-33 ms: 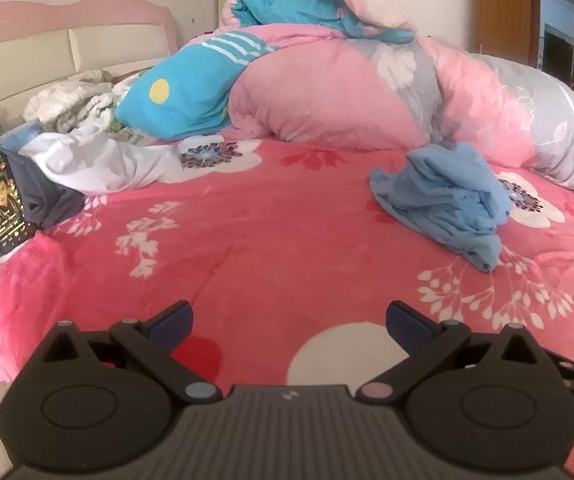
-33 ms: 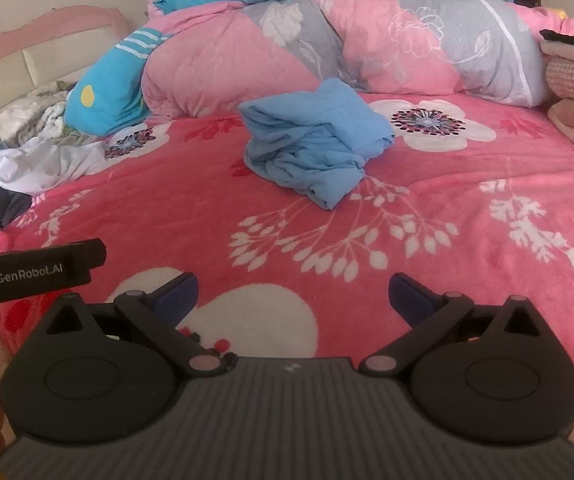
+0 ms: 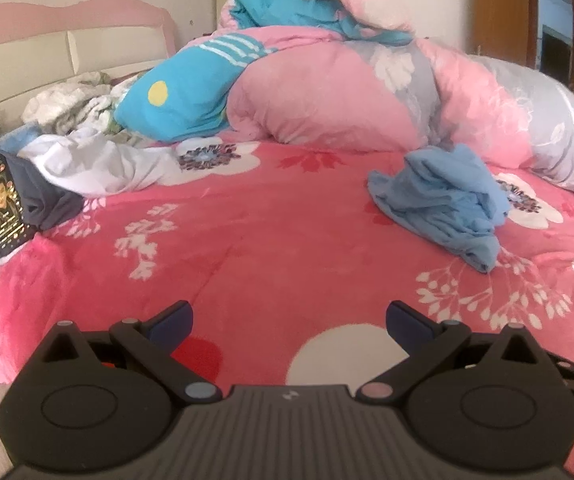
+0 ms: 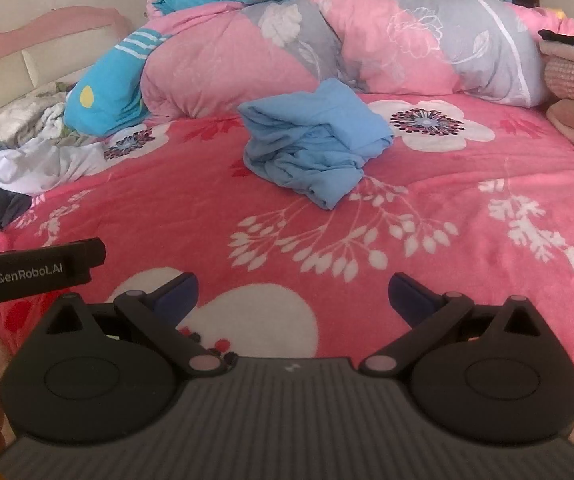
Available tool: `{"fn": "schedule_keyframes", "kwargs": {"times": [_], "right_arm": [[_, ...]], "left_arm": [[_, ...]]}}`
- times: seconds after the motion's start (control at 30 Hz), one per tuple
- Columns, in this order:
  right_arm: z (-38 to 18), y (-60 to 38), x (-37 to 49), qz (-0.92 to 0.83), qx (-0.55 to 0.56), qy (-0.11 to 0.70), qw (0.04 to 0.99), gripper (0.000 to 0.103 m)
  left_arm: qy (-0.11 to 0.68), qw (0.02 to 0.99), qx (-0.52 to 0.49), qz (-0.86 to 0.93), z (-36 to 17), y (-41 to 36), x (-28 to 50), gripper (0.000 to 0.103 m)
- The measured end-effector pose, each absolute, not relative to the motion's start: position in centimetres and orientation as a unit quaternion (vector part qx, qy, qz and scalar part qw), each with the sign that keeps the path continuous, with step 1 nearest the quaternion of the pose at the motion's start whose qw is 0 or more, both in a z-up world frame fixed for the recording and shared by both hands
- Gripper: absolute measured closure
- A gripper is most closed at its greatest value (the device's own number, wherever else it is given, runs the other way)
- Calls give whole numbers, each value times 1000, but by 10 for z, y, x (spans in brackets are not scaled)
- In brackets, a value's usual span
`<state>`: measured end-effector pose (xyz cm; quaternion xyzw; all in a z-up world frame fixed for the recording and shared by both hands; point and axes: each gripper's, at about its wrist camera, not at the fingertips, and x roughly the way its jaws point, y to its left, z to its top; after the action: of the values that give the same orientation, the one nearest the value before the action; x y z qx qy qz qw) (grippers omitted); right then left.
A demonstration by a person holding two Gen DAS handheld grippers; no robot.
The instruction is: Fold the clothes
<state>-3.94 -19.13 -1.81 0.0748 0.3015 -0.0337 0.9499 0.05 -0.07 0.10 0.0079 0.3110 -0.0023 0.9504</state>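
Both tongs are seen released, with the jaws wide apart and nothing between them. The left tongs [image 3: 289, 318] and the right tongs [image 4: 293, 290] are held above the near edge of the bed, over the pink floral blanket [image 3: 247, 248].

The crumpled light-blue garment [image 4: 315, 148] lies on the blanket, at about 12 o'clock from the right tongs and at about 2 o'clock from the left tongs [image 3: 443, 204]; it is well apart from both. Behind it a rolled pink and grey quilt [image 3: 347, 100] is piled. At 10 o'clock in the left view a white garment [image 3: 95, 164] and a phone [image 3: 3, 204] with a lit screen are found.

Compared with the earlier frames, no change is seen: the garment and both tongs are in the same places.
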Motion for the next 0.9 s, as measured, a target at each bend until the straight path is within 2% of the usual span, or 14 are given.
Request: {"fn": "schedule_keyframes", "kwargs": {"times": [0.3,0.6,0.9], "right_arm": [[-20,-184,-42,-75,88,292,950,1],[-14,-175,-42,-105,72,303,944,1],[-13,-173,-46,-123,68,308,941,1]], "left_arm": [[293,955,28,-23,6,-6,-2,0],[333,942,2,-23,-1,6,3,0],[324,945,2,-34,0,3,-3,0]]}}
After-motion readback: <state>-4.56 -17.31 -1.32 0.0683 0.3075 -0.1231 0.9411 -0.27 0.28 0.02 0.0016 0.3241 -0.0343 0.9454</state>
